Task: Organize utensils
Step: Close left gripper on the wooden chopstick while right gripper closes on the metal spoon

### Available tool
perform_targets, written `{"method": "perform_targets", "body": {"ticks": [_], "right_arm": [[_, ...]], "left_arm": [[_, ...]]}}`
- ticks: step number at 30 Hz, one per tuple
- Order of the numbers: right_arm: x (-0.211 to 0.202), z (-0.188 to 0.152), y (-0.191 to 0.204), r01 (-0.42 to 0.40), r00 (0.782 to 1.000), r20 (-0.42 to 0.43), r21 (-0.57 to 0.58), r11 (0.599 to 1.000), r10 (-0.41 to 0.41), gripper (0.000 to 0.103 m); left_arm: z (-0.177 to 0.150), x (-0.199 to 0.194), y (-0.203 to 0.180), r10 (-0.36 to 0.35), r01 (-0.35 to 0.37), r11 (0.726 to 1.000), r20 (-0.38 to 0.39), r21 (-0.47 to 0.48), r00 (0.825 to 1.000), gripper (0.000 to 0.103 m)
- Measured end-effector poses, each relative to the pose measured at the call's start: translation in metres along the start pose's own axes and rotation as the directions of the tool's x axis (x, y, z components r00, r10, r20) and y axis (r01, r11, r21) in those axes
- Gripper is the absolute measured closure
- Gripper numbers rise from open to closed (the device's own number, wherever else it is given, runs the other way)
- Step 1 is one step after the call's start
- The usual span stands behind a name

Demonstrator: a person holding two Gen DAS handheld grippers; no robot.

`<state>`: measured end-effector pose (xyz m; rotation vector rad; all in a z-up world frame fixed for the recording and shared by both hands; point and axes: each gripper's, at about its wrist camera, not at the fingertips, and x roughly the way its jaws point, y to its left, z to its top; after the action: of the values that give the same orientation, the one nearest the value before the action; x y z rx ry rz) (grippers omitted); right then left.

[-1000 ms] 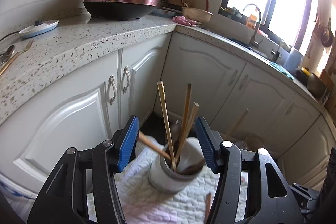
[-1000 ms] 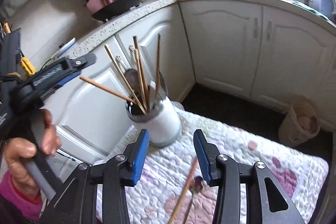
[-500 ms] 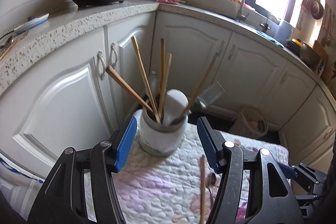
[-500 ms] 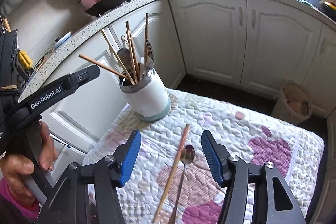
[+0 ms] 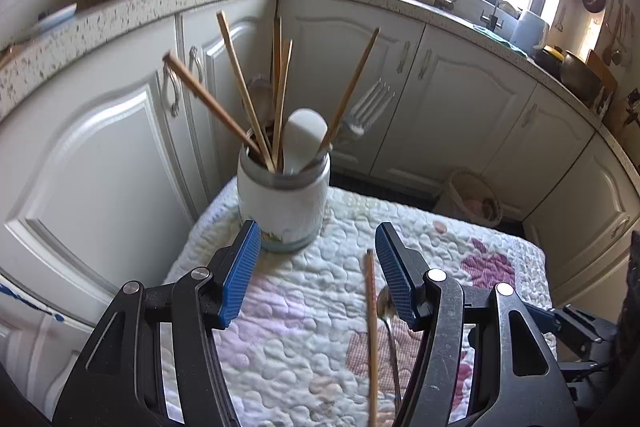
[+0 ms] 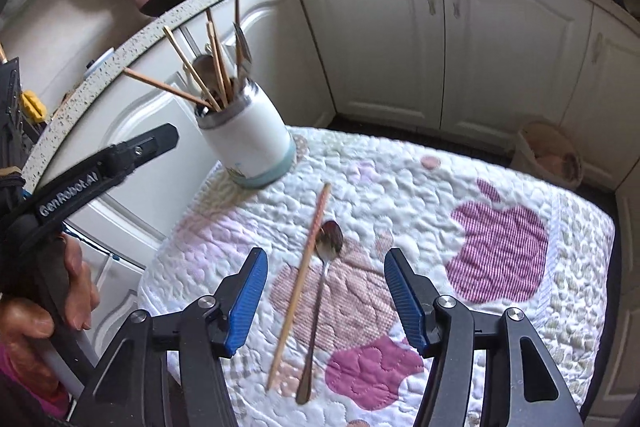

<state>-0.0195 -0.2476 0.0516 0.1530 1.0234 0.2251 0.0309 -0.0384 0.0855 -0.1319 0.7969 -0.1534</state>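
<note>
Covering the bench, the quilted cloth (image 6: 400,187) is soft and lumpy, so anything pressed into it can drag it, and the white holder (image 6: 250,143) near its far left corner could shift or tip. That holder is already crowded with chopsticks (image 5: 240,91), a fork (image 5: 366,107) and a white spoon (image 5: 302,139), splayed at angles; a careless insertion may knock one out. Two pieces lie loose on the cloth: a single chopstick (image 6: 300,279) and a metal spoon (image 6: 320,291), side by side, perhaps touching, though blur hides it. Closing on both at once is the nearest risk. The right tool (image 6: 326,291) hangs above them, wide and empty. The left tool (image 5: 318,273) is also wide, gripping nothing.
</note>
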Motion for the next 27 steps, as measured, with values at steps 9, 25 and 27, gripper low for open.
{"method": "perform_targets", "body": {"ticks": [9,25,27], "right_arm": [[0.059,-0.012,-0.014,0.044,0.994,-0.103,0.005,0.999,-0.043,0.052],[0.137,0.012,0.005,0.008,0.986,-0.163,-0.113,0.994,-0.026,0.067],[0.138,0.013,0.006,0.018,0.987,-0.158,-0.124,0.992,-0.037,0.074]], "left_arm": [[-0.021,0.03,0.017,-0.039,0.03,0.998,-0.141,-0.063,0.989,0.043],[-0.037,0.065,0.033,-0.022,-0.002,0.995,-0.24,-0.102,0.971,0.043],[-0.038,0.07,0.029,-0.031,0.005,0.995,-0.252,-0.102,0.967,0.043]]}}
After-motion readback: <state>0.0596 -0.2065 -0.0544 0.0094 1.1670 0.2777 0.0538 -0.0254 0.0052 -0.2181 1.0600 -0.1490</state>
